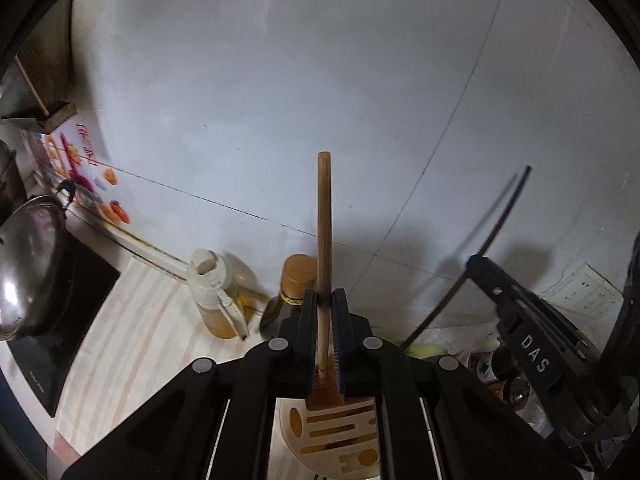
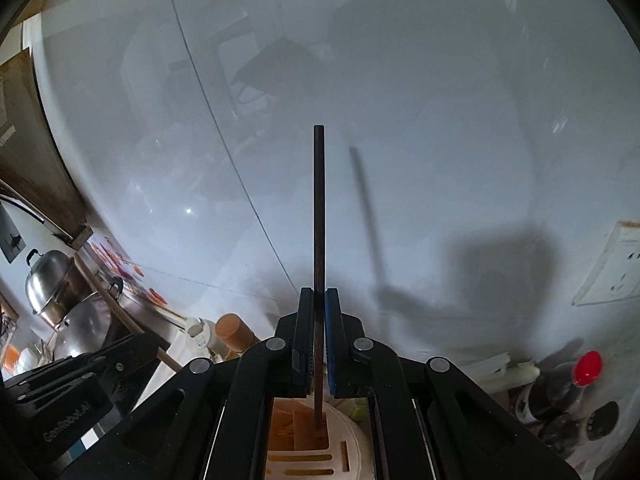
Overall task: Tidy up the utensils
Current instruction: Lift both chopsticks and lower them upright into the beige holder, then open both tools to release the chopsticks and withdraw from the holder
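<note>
My left gripper [image 1: 325, 300] is shut on a light wooden chopstick [image 1: 324, 220] that stands upright between the pads. Its lower end hangs over the square compartment of a round cream utensil holder [image 1: 344, 436] with several slots. My right gripper [image 2: 319, 296] is shut on a thin dark chopstick [image 2: 319, 208], also upright, whose lower tip reaches into the holder's [image 2: 354, 440] square compartment. In the left wrist view the right gripper [image 1: 476, 260] and its dark chopstick [image 1: 505, 216] stand to the right. The left gripper's black body [image 2: 120, 352] shows at the lower left of the right wrist view.
A cream-capped oil bottle [image 1: 216, 292] and a brown-capped dark bottle [image 1: 298, 280] stand against the white tiled wall behind the holder. A steel pot lid [image 1: 32, 264] sits on the black hob at left. Jars and a red-capped bottle [image 2: 586, 368] crowd the right, below a wall socket [image 2: 612, 264].
</note>
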Available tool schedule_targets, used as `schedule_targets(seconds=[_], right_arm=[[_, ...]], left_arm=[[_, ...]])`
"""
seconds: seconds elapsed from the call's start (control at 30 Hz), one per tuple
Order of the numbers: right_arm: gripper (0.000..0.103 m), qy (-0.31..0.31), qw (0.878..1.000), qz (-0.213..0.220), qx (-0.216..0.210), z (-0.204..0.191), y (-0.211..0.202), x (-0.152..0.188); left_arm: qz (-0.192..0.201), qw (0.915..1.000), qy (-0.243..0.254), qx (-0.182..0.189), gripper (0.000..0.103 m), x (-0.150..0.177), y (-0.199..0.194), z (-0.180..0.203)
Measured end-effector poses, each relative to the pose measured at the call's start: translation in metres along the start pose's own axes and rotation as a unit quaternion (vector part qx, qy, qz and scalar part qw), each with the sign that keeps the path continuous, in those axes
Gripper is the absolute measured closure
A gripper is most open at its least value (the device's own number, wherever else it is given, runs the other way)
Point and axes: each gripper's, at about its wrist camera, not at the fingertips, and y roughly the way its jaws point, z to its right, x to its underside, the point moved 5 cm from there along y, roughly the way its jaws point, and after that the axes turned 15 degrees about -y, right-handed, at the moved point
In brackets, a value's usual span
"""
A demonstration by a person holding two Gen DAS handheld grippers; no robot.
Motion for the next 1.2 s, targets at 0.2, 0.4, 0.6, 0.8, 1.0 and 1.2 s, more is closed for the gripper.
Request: schedule_targets(seconds=[0.2,0.4,0.6,0.8,1.0,1.2], right_arm=[[0.097,-0.016,0.999,-0.035,-0.037,-0.01,0.007,0.008],[0.067,-0.024,0.998,-0.044,-0.03,-0.007,-0.012,0.018],[0.027,-0.011,0.999,-0.041,0.001,0.013,-0.058,0.039],[0.004,0.004,0.999,-0.036,0.034,0.032,-0.109,0.076],[0.004,0.019,0.997,-0.05,0.049,0.043,-0.143,0.124],[0.004,0.039,0.991,-0.122,0.046,0.048,-0.141,0.196]], left_arm=[[0.022,0.9988,0.017,-0.041,0.072,0.0,-0.012,0.002],[0.067,0.9948,0.031,-0.069,0.025,0.003,-0.039,-0.006],[0.083,0.9923,0.022,-0.089,0.0,0.025,-0.059,-0.027],[0.068,0.9926,0.017,-0.099,0.0,0.066,-0.068,-0.045],[0.03,0.9932,0.017,-0.111,0.0,0.122,-0.066,-0.059],[-0.022,0.99,0.032,-0.135,0.0,0.185,-0.044,-0.071]])
